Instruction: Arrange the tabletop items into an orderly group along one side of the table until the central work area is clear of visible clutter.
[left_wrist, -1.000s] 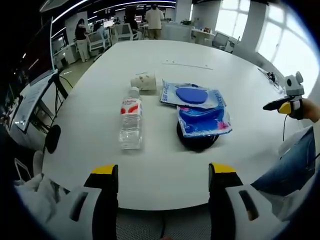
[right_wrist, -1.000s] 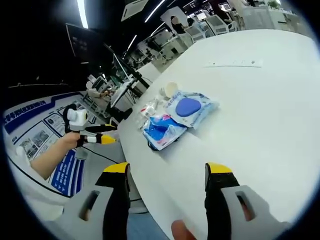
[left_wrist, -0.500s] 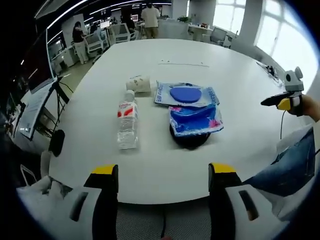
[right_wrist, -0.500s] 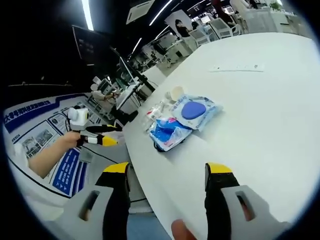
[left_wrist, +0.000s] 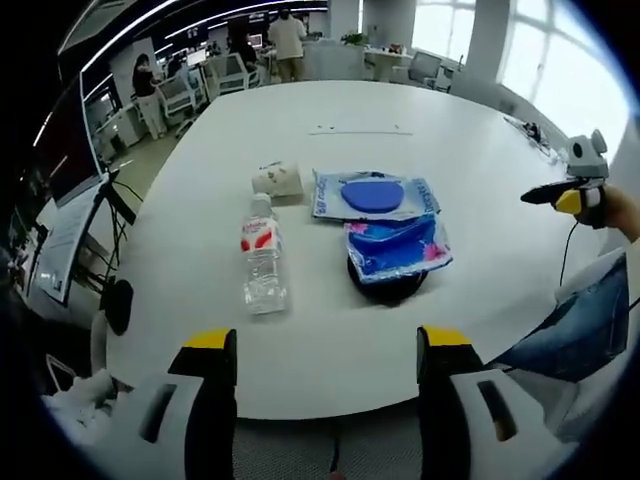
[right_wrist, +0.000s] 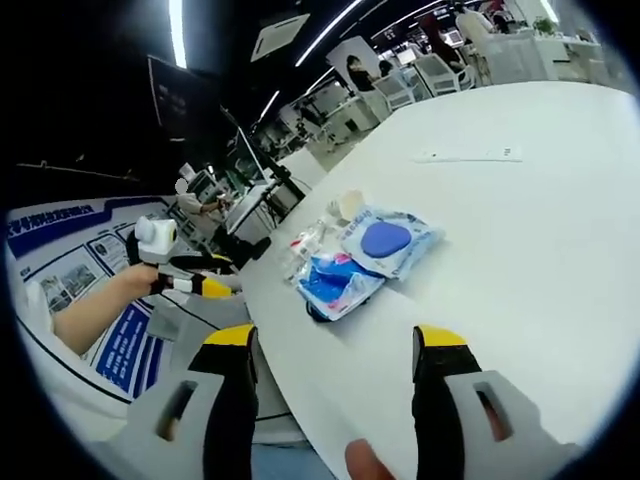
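The big white bench (left_wrist: 470, 150) is stretching across most of the left gripper view, its near edge curving along the lower part of the frame; in the right gripper view the bench (right_wrist: 520, 230) is filling the right half.

The items are sitting in a loose cluster near the centre of the left gripper view. A flat blue-printed packet (left_wrist: 372, 194) with a dark blue oval showing through it is lying just above centre. Below it, a second blue packet (left_wrist: 396, 247) is resting on top of a dark round object (left_wrist: 385, 288), overlapping the first packet's lower edge. To their left a clear water bottle (left_wrist: 262, 259) with a red and white label is lying on its side, cap pointing toward the top of the frame. Just above the cap a pale paper cup (left_wrist: 277, 179) is lying tipped over.

In the right gripper view the same cluster is sitting left of centre: packet (right_wrist: 386, 241), second packet (right_wrist: 335, 282), bottle (right_wrist: 305, 246), cup (right_wrist: 349, 205).

The left tongs (left_wrist: 325, 352) are hanging released at the bottom of their view, jaws wide apart, grasping nothing, short of the bench edge. The right tongs (right_wrist: 335, 350) are likewise spread and empty at the bottom of theirs. The right tongs (left_wrist: 565, 198) are also showing at the right edge of the left gripper view, and the left tongs (right_wrist: 195, 284) at the left of the right gripper view, held in a hand (right_wrist: 135, 280).
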